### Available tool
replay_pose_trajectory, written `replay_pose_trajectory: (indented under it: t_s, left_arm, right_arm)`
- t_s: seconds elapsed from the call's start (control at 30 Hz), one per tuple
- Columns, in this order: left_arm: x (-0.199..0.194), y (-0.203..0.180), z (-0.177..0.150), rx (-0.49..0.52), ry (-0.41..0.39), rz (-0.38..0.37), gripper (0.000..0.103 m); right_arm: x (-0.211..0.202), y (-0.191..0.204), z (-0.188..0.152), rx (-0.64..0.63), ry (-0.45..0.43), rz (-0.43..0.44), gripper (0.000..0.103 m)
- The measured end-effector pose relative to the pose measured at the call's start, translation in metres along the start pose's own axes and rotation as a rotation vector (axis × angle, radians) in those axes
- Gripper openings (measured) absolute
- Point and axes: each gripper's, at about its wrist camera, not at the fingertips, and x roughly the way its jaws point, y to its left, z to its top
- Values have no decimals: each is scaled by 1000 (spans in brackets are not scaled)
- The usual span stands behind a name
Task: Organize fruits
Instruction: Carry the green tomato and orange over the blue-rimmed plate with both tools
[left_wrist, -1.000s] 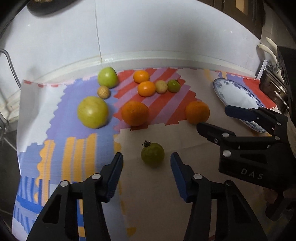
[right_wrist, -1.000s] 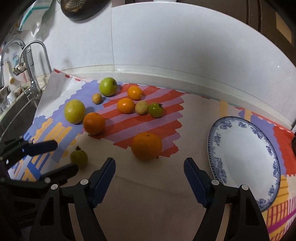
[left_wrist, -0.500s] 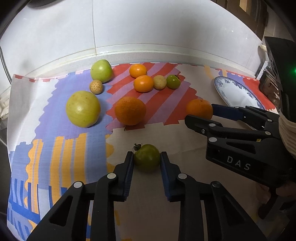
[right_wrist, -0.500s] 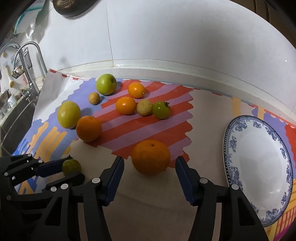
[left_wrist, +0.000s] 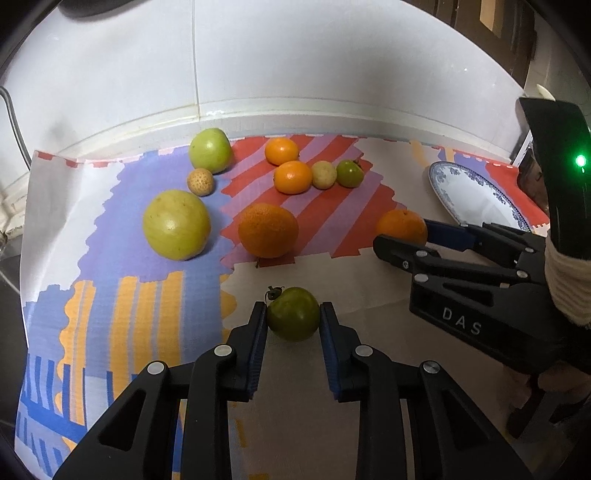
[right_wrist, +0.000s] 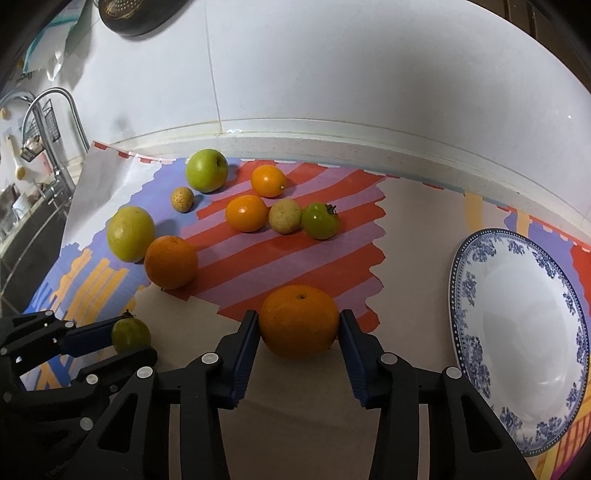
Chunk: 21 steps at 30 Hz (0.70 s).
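A small green tomato (left_wrist: 293, 314) with a dark stem lies on the beige part of the patterned mat (left_wrist: 110, 314). My left gripper (left_wrist: 293, 311) is shut on it, one blue pad on each side. In the right wrist view a large orange (right_wrist: 298, 325) sits between the fingers of my right gripper (right_wrist: 298, 320); its jaws are closing and both pads touch the peel. More fruit lies behind: a second orange (right_wrist: 170, 261), a green apple (right_wrist: 206, 170), a big yellow-green fruit (right_wrist: 130, 233), two mandarins (right_wrist: 246, 213), another green tomato (right_wrist: 320, 220).
A blue-and-white plate (right_wrist: 466, 280) with nothing on it lies at the right on the mat. A white wall and a raised ledge (right_wrist: 332, 129) run along the back. A tap and sink (right_wrist: 48, 110) are at the far left. Two small pale fruits (right_wrist: 284, 216) sit among the others.
My left gripper went from open around the green tomato to shut on it. My right gripper moved forward around the large orange and narrowed until its pads reached it.
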Motion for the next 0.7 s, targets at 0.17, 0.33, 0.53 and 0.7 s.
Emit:
replay_pose_trajectory:
  t_s: [0.17,0.33,0.53,0.7]
  left_arm:
    - [-14,-1,2,3,-33,0,28]
    - [-33,-7,2,16,-76,-4,28]
    - [-60,-20,2,46,-138,-19,28]
    - [-83,-32,-1,82,-183,-34,28]
  right_arm:
    - [-14,0,-2,16,-15,4,44]
    - [-37,-2,-5,38,-39,-6,44]
    - [-74,1,-14,51,-79,-26,44]
    - [-107,0,-22,69,-120,-51,44]
